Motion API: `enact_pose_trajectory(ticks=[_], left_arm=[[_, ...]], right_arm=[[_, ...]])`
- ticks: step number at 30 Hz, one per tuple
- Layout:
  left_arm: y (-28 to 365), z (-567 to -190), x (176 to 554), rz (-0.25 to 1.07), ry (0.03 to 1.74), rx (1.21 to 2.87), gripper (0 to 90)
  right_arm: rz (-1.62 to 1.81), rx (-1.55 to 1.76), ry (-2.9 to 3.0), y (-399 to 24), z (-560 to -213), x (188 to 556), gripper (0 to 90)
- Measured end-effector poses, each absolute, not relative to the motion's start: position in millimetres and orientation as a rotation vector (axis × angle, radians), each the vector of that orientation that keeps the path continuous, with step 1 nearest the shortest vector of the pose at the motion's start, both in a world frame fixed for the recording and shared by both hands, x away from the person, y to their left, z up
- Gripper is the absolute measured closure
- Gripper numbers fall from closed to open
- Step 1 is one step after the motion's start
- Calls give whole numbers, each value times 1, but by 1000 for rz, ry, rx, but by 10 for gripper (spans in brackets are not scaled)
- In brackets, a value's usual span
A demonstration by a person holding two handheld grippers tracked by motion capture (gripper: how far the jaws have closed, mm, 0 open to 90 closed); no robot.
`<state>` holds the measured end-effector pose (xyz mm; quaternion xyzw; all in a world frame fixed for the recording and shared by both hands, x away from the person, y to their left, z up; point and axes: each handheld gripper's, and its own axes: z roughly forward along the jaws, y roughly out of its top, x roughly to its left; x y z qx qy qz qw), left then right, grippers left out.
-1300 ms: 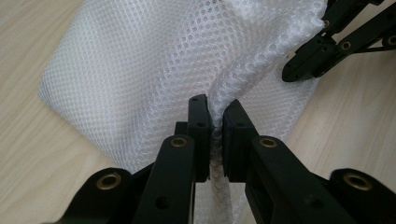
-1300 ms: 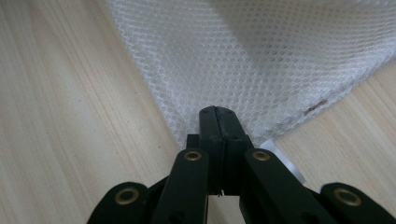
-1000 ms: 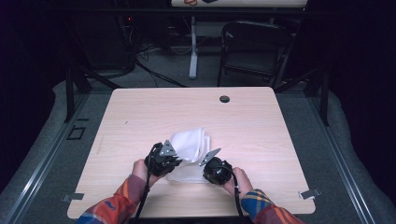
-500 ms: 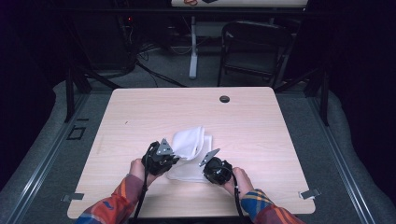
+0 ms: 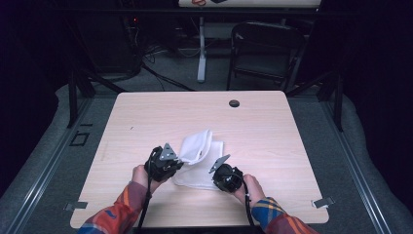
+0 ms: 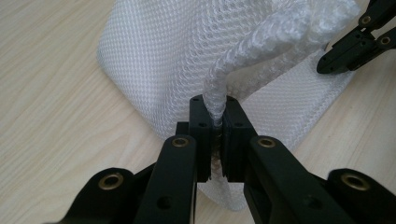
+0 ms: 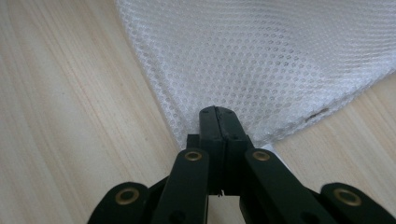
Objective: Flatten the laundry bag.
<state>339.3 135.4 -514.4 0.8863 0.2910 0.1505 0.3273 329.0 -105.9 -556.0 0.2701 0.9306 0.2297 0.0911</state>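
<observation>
A white mesh cloth [image 5: 198, 145] lies on the wooden table [image 5: 272, 126], near its front middle. My left gripper [image 5: 178, 159] is shut on a rolled edge of the cloth [image 6: 177, 51], which rises from the jaws as a thick twisted cord and holds that side up off the table. In the left gripper view the pinch sits at my left gripper [image 6: 215, 116]. My right gripper [image 5: 217, 169] is shut on the near corner of the cloth [image 7: 271, 51], low against the table, with the mesh spreading away from my right gripper [image 7: 217, 119].
The right gripper's jaws [image 6: 355, 42] show at the top right of the left gripper view, close to the lifted fold. A small dark round hole [image 5: 234, 103] marks the table's far side. A folding chair [image 5: 265, 51] and cables stand beyond the table.
The left gripper has drawn its edge of the cloth up and slightly left, so the cloth stands in a taller, narrower fold. The right gripper has barely moved.
</observation>
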Motion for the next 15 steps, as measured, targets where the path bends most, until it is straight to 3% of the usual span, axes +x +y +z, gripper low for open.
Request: enact_pose_trajectory(ticks=[15], left_arm=[[142,-515,342,407,806,2326,854]], right_arm=[[663,808,2769,-108,-555,330,900]])
